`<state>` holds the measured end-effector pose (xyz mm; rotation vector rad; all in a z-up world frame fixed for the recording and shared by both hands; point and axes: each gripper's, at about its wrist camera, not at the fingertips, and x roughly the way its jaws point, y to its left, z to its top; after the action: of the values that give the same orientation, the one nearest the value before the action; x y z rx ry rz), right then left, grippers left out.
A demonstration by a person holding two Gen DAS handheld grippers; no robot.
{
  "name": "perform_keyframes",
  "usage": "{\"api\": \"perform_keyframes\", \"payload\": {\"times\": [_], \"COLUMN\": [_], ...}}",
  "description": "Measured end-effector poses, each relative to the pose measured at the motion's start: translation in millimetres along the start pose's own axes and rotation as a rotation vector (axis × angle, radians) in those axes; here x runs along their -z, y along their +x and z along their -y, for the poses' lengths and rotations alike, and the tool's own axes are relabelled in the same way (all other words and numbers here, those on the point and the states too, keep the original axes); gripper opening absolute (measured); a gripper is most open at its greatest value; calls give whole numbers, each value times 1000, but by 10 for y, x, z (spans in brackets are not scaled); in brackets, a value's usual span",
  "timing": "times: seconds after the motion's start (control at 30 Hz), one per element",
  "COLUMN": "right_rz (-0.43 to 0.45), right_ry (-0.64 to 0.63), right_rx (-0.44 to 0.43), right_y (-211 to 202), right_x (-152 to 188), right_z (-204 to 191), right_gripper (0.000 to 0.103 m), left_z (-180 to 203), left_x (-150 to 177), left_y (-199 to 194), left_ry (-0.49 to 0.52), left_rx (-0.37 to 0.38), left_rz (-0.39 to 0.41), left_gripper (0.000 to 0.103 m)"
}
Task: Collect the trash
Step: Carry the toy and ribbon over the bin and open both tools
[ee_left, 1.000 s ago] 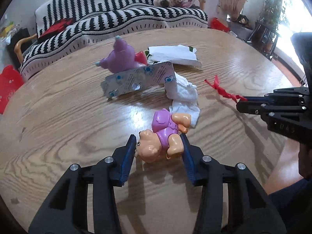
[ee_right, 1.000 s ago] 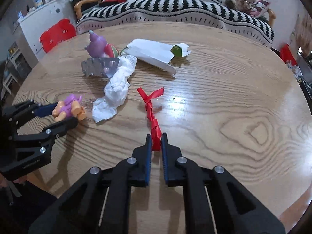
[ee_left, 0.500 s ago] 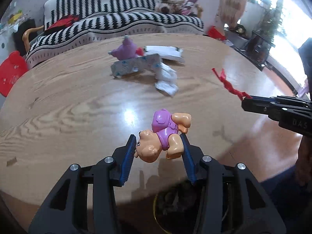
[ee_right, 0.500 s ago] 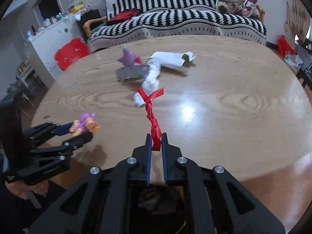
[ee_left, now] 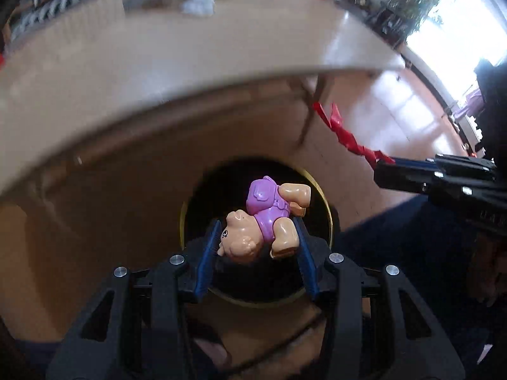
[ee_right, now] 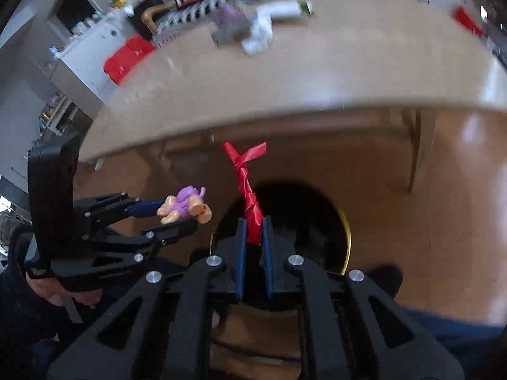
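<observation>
Wooden desk (ee_left: pixel 158 72) edge overhead, both hand-held grippers over a dark bin below it.

Half a second ago both cameras looked across the desk top; now they look down past its rim, and a round dark bin with a yellowish rim (ee_left: pixel 328 212) lies under the fingers. The left hand-held gripper (ee_left: pixel 258 250) is clamped on a small toy figure (ee_left: pixel 264 218) in a purple outfit, held crosswise between the blue pads, head toward the left pad, feet toward the right, directly above the bin mouth. The right hand-held gripper (ee_right: pixel 253 240) is pinched tight on the lower end of a twisted red ribbon (ee_right: pixel 247 183), whose long axis runs straight up and away from the fingers, its knotted tails splayed at the far end. Blurred white paper and a purple toy (ee_right: pixel 228 20) stay on the desk.
</observation>
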<state>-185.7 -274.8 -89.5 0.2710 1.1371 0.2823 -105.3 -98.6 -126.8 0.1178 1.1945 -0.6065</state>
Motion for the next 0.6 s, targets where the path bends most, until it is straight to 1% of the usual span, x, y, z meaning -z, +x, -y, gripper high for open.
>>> {"api": "perform_keyframes", "payload": {"times": [0.1,0.17,0.23,0.33,0.6], "right_rz": [-57,-74,-90,-91,-85], "right_ry": [12,21,37,51,53], "right_rx": [12,22,37,37,51], "right_y": [134,188,226,248,259], "right_x": [42,14,23,-32,-87], "right_z": [5,17,38,43,48], "right_gripper": [11,11,11,11,11], "left_z": [9,-3,-19,-19,-92], "left_x": [15,-6,-43,-63,-87], "left_y": [144,184,193,194,256], "left_ry": [-2,-20,-36,-36,-72], "left_rx": [10,27,36,26,36], "left_rz": [-50,-62,-57,-45,-71], "left_gripper": [45,45,45,45,45]}}
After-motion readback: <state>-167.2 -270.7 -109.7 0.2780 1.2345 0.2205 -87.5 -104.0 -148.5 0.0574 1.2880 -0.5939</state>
